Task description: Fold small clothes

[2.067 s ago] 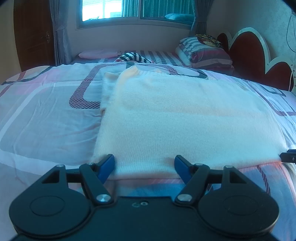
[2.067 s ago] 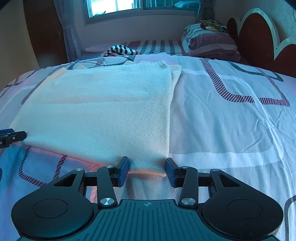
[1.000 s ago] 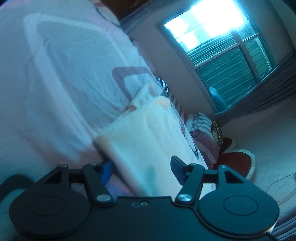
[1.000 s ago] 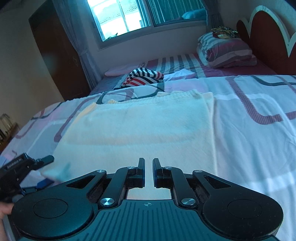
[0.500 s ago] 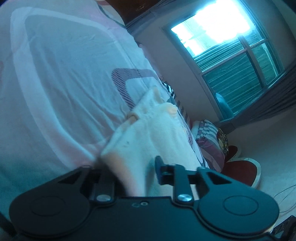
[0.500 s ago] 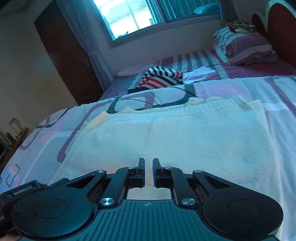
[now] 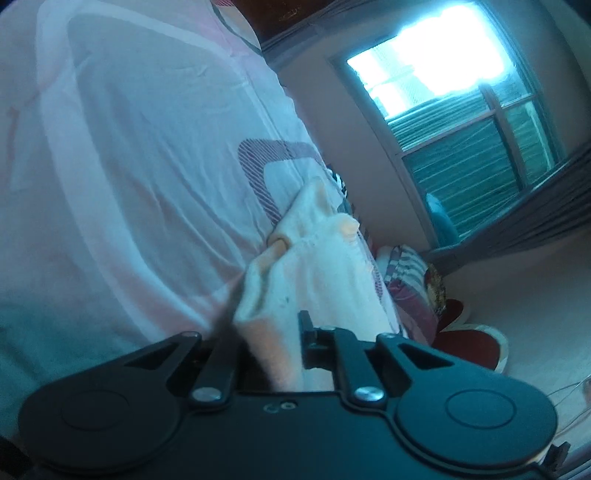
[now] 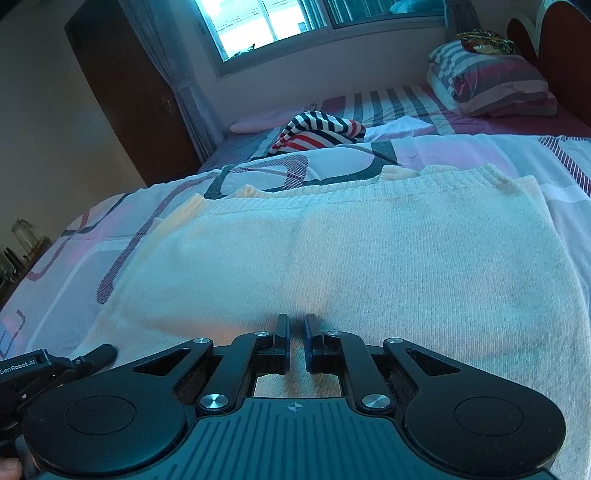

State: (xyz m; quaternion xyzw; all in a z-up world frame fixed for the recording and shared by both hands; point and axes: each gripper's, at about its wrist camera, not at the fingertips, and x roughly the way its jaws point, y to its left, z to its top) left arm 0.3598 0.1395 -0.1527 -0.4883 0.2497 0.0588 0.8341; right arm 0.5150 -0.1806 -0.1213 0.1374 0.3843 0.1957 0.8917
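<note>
A cream knitted sweater (image 8: 332,266) lies flat on the bed, folded into a wide rectangle. My right gripper (image 8: 296,343) is shut with a narrow slit between its jaws and hovers over the sweater's near middle, holding nothing that I can see. My left gripper (image 7: 275,343) is tilted on its side and shut on the sweater's near left corner (image 7: 295,280), which bunches up between the jaws. The left gripper also shows at the lower left of the right wrist view (image 8: 55,365).
The bed has a white sheet with pink and purple patterns (image 8: 569,206). A striped garment (image 8: 321,129) lies behind the sweater. Striped pillows (image 8: 491,85) rest against a red headboard (image 8: 569,48). A dark wooden door (image 8: 122,92) and a window (image 8: 280,18) are behind.
My left gripper rolled onto its side and closed on the sweater's corner, lifting it. My right gripper shut and moved left from the right corner to over the sweater's middle.
</note>
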